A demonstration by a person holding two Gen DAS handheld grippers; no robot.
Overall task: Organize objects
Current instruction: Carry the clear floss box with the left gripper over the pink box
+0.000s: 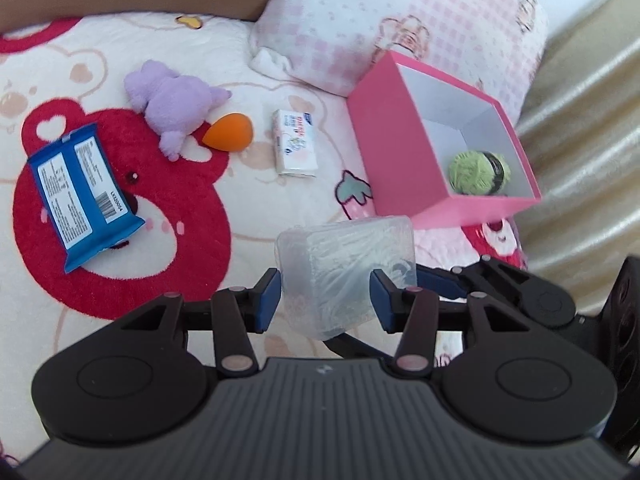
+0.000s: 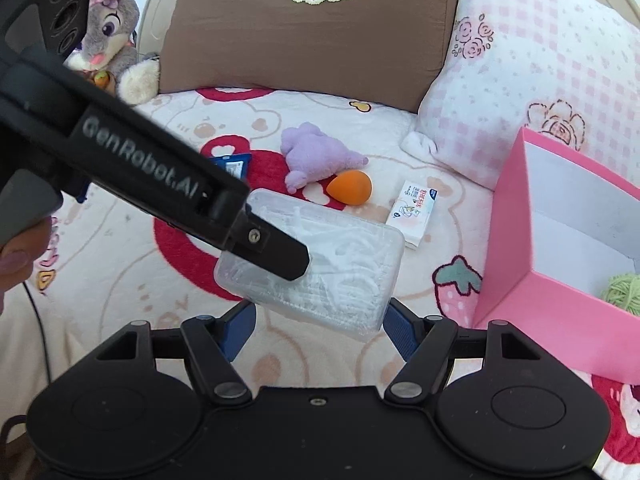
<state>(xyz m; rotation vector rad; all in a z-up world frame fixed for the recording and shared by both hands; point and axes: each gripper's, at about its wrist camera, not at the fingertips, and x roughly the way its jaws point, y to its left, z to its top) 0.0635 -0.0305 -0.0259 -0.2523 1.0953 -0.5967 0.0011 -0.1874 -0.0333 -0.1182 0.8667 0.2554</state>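
Note:
A clear plastic box [image 1: 344,264] of white picks hangs above the bear-print blanket [image 1: 120,280]. My left gripper [image 1: 326,300] is shut on it, with a blue pad at each side. In the right wrist view the same clear box [image 2: 340,280] sits between the pads of my right gripper [image 2: 320,332], which also grips it. The left gripper's black finger [image 2: 276,252] lies across the box top. An open pink box [image 1: 400,152] stands to the right with a green yarn ball [image 1: 476,172] inside.
On the blanket lie a blue packet [image 1: 80,196], a purple plush [image 1: 172,100], an orange sponge [image 1: 230,132] and a small white carton [image 1: 294,144]. A pink checked pillow [image 1: 400,20], a brown cushion [image 2: 312,28] and a rabbit plush [image 2: 112,32] line the back.

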